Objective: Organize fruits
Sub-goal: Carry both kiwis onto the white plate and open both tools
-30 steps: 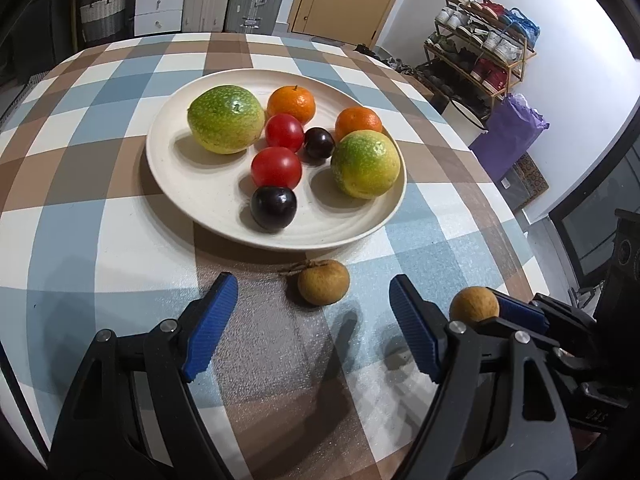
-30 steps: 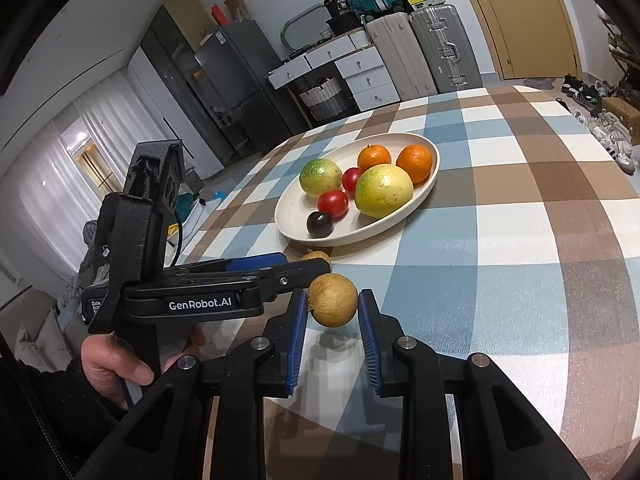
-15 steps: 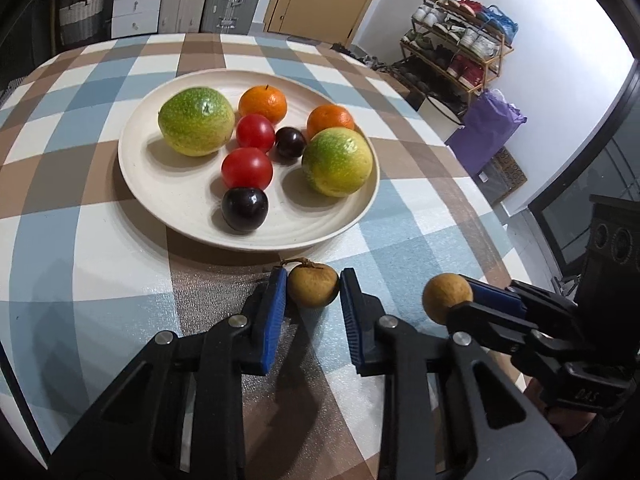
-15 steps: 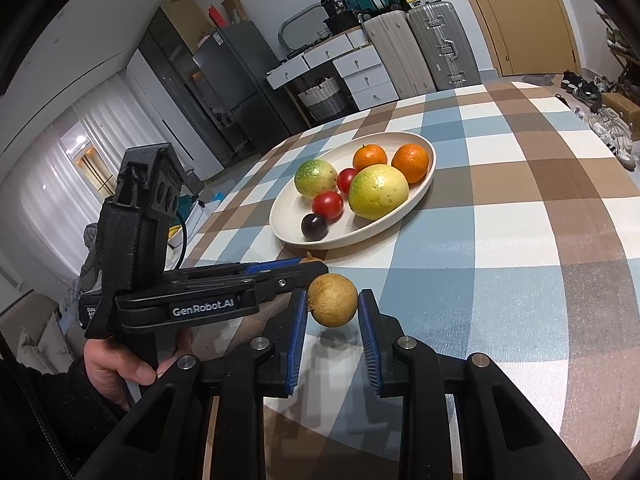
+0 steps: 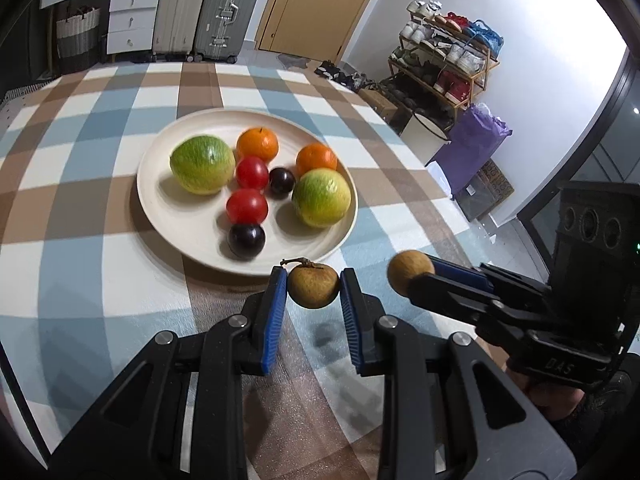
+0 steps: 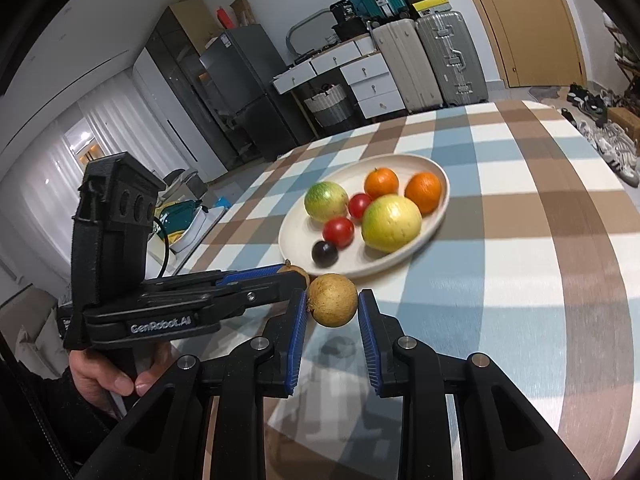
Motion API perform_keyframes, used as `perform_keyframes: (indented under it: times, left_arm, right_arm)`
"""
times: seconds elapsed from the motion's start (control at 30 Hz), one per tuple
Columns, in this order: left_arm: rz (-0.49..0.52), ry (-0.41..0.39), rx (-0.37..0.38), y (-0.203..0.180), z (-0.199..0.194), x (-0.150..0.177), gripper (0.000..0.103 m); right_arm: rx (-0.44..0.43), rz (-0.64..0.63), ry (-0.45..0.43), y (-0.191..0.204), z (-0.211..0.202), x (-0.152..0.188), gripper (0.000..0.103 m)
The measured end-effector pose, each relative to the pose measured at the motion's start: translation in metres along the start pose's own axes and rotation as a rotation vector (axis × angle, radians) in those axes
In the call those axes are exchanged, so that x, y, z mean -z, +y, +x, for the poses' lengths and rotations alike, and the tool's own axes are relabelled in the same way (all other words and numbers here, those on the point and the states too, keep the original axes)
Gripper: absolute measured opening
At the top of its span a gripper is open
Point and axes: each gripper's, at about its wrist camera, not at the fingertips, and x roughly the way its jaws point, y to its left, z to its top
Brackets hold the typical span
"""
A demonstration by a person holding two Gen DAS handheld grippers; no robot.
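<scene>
Left wrist view: the left gripper point(image 5: 313, 289) squeezes a small brown fruit with a stem point(image 5: 313, 286) between its two blue pads point(image 5: 276, 312).
Left fingers: close together, one pad pressed on each side of that fruit.
Where that fruit is: up off the table, just in front of the near rim of the plate point(image 5: 192, 248). Its dark shadow lies on the checked tablecloth point(image 5: 80, 280) below it.
Right gripper in this view: the right gripper point(image 5: 412, 276) comes in from the right side and holds a second small brown fruit point(image 5: 408, 270) at its tip, a little way to the right of the first one.
Right wrist view: the right gripper point(image 6: 333, 308) holds the round brown fruit point(image 6: 333, 300) between its blue pads point(image 6: 298, 336).
Right fingers: close together, tight on that fruit, which is off the cloth with a shadow under it.
Left gripper in this view: the left gripper point(image 6: 294, 274) reaches in from the left. A hand point(image 6: 108, 376) grips its black handle. Only a bit of its fruit point(image 6: 298, 271) peeks out behind the fingers.
Plate: cream and round, sitting on the blue, brown and white tablecloth point(image 6: 540, 280).
On the plate: two big green-yellow fruits point(image 5: 202, 164) point(image 5: 321, 197), two oranges point(image 5: 257, 145) point(image 5: 316, 158), two red tomatoes point(image 5: 251, 172) point(image 5: 247, 206) and two dark plums point(image 5: 281, 182) point(image 5: 246, 240).
How they sit: the red and dark ones are in the middle, between the two big green ones. The oranges are at the far side.
Room behind: grey suitcases point(image 5: 228, 12), white drawers point(image 5: 128, 16), a wooden door point(image 5: 320, 4) and a shoe rack point(image 5: 444, 56).
</scene>
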Motion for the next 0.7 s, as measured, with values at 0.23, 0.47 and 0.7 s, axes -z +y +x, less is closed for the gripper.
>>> perform_keyframes:
  times: [0.23,0.47,0.7]
  left_arm:
    - [0.006,-0.034,-0.005,0.004,-0.016,-0.026,0.024]
    - [0.024,-0.047,-0.040,0.011,-0.016,-0.060,0.024]
    - [0.035,-0.048,-0.057,0.019,-0.008,-0.097,0.024]
  right_arm:
    - [-0.023,-0.028,-0.032,0.006,0.010,-0.033,0.026]
    - [-0.017,-0.049,-0.039,0.006,0.023,-0.066,0.026]
    - [-0.003,-0.018,-0.039,-0.008,0.040,-0.097,0.026]
